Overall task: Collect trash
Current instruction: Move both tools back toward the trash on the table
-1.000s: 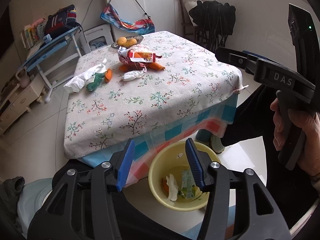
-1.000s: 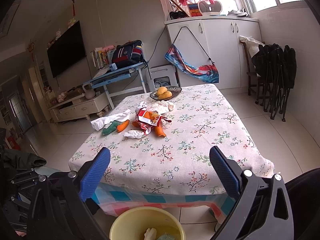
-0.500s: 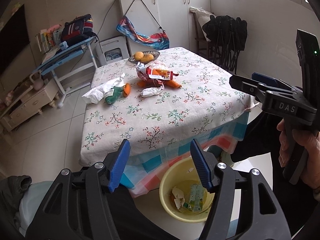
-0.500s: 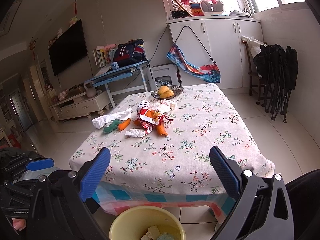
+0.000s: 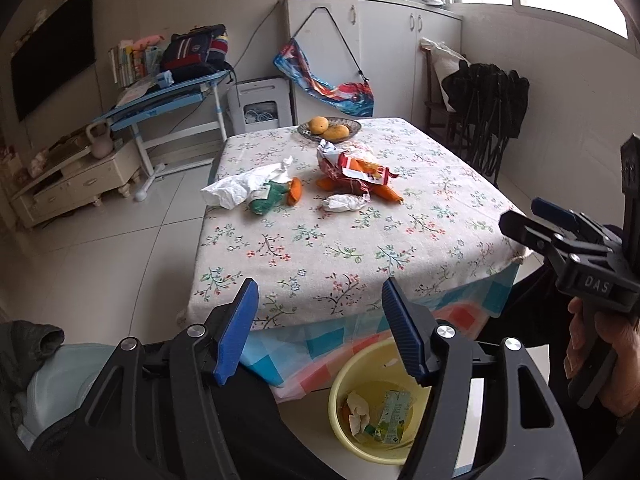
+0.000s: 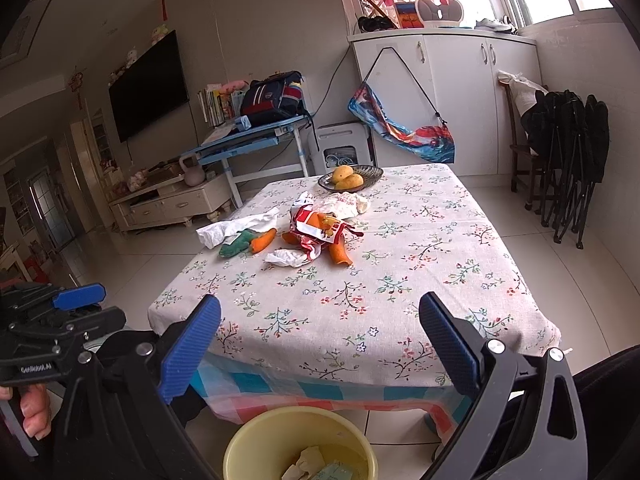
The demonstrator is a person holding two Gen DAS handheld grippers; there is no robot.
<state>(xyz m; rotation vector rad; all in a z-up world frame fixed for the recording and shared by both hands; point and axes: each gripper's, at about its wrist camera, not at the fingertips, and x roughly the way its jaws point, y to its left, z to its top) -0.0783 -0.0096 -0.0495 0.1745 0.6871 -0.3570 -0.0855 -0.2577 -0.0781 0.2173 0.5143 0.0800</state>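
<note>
Left gripper (image 5: 318, 328): blue fingers (image 5: 236, 330) spread wide, nothing between them; held off the near edge of the table, above the bin.
Right gripper (image 6: 320, 344): blue fingers (image 6: 448, 344) spread wide, nothing between them; held off the near edge of the table, above the bin.
Table (image 6: 420, 272): square, covered with a floral cloth over a checked one.
Bin (image 5: 348, 376): yellow, on the floor just off the table's near edge; holds crumpled paper and a green carton.
White tissue (image 5: 244, 186): crumpled, on the far left part of the table.
Green wrapper (image 5: 266, 200): on the table, touching the white tissue.
Orange peel (image 5: 295, 197): on the table, just beside the green wrapper.
Red snack bag (image 5: 348, 170): crumpled, near the far middle of the table, orange pieces around it.
Small paper wad (image 5: 344, 202): on the table, just in front of the red snack bag.
Fruit dish (image 5: 330, 128): at the table's far edge, holding yellow fruit.
</note>
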